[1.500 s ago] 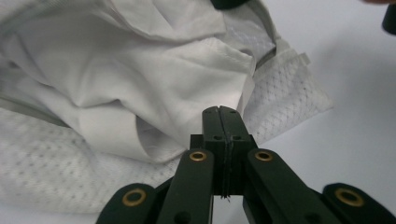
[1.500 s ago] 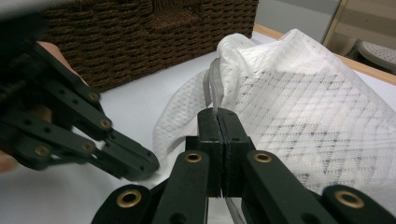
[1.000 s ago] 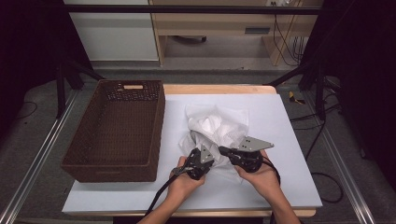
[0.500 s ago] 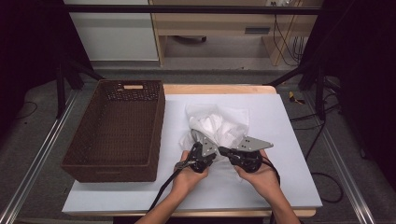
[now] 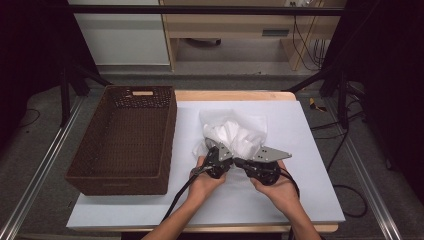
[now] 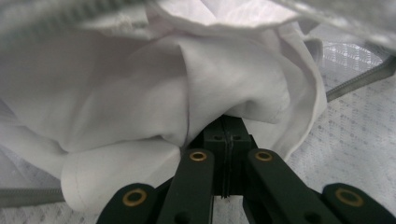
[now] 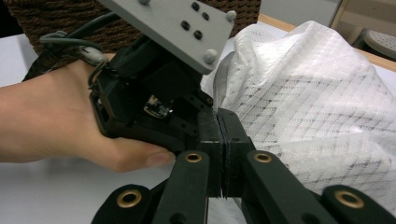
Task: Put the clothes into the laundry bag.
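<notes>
Lying crumpled near the middle of the bench point(image 5: 310, 150): one white mesh bag point(image 5: 250, 131) with one white cloth point(image 6: 140, 93) bunched inside it, just right of the basket point(image 5: 125, 145).

Pressed into the near edge of that bag: two claws, side by side and almost touching. Left claw point(image 5: 218, 156) at the bag's near left corner, jaws closed tight on a fold of the white cloth, seen up close in the left gripper view point(image 6: 224, 126), with the fabric swelling up and over the tips and the mesh spread around and beneath. Right claw point(image 5: 239, 161) just right of it, jaws likewise shut, pinching the mesh bag at its near edge; shown in the right gripper view point(image 7: 219, 122) with the mesh mound rising to the right and far side, and the left hand point(image 7: 60, 121) with its claw close on the left.

Counted: one bag, one cloth, one woven brown basket on the left part of the bench, two claws, two hands.
</notes>
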Motion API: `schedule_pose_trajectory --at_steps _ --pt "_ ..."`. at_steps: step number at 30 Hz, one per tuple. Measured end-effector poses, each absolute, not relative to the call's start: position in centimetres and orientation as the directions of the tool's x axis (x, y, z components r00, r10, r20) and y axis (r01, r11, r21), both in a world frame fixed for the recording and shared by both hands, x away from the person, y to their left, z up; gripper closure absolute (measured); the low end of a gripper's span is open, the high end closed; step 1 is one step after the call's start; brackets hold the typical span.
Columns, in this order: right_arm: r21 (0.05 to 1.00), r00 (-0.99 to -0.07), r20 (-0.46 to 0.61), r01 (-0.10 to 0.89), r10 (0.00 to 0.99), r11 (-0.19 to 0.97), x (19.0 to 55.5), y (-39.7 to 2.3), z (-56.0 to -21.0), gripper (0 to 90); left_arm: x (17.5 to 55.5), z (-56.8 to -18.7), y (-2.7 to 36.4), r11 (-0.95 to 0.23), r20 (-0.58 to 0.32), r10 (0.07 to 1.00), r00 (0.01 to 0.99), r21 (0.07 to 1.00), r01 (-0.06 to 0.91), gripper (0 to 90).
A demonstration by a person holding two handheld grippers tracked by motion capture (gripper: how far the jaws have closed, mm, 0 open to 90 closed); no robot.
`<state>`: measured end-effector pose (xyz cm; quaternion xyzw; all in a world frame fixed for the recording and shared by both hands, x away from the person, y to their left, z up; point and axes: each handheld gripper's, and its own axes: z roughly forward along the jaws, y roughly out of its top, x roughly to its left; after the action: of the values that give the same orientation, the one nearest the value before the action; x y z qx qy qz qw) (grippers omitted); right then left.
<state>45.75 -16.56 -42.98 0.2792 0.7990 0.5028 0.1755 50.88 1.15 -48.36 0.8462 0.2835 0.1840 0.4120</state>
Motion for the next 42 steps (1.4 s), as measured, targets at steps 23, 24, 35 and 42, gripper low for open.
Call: schedule_pose_trajectory --at_steps 23,24,35,42 --pt "0.893 -0.766 0.02 0.302 0.642 0.333 45.8 -16.9 -43.0 89.7 52.7 -48.0 0.8 -0.455 0.087 0.653 0.753 0.839 0.298 90.0" --pt "0.894 -0.766 0.022 0.303 0.642 0.331 45.8 -16.8 -43.0 89.7 52.8 -48.0 0.8 -0.449 0.081 0.656 0.751 0.842 0.301 90.0" --pt "0.885 -0.773 0.027 0.314 0.634 0.344 45.6 -16.2 -42.8 89.7 52.6 -48.2 1.3 -0.438 0.069 0.658 0.75 0.845 0.306 90.0" --pt "0.875 -0.789 0.025 0.314 0.614 0.368 45.0 -15.1 -42.3 89.7 51.4 -48.2 2.6 -0.434 0.066 0.654 0.753 0.849 0.302 90.0"
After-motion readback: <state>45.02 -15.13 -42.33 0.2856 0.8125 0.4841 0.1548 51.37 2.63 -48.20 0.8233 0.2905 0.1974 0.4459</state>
